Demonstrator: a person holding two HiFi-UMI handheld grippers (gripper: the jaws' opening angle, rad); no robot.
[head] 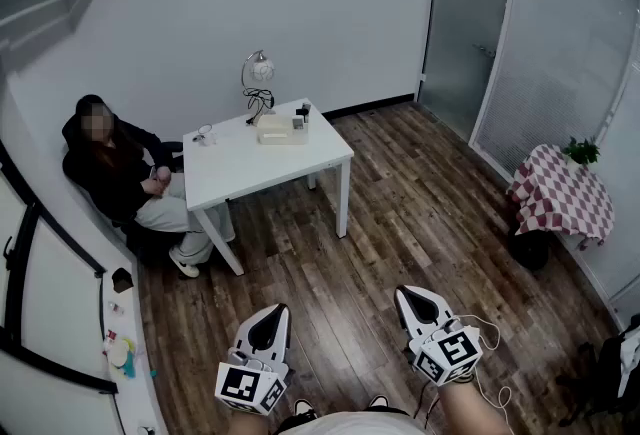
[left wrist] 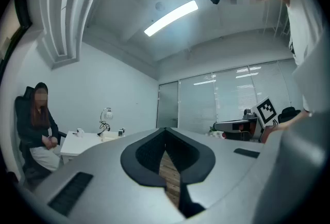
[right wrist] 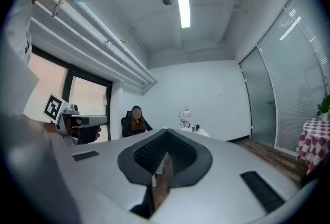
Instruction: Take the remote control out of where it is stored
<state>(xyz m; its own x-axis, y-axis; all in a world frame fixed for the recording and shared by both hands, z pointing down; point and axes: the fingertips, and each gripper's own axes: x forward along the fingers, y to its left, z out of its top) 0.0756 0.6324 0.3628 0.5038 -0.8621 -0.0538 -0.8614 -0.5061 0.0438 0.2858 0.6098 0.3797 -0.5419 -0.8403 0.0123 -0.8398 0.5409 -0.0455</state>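
Room: wood-floor office, white table well ahead | left hand-held gripper: closed, empty | right hand-held gripper: closed, empty | remote: not visible, storage spot unclear | progress: not started; approach, retrieval left

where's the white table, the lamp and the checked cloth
white table [head: 250, 168], head view, bare part of its top
lamp [head: 260, 70], head view, its round head
checked cloth [head: 560, 195], head view, middle of the cloth

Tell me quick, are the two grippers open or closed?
White left gripper: jaws closed, holding nothing.
White right gripper: jaws closed, holding nothing.
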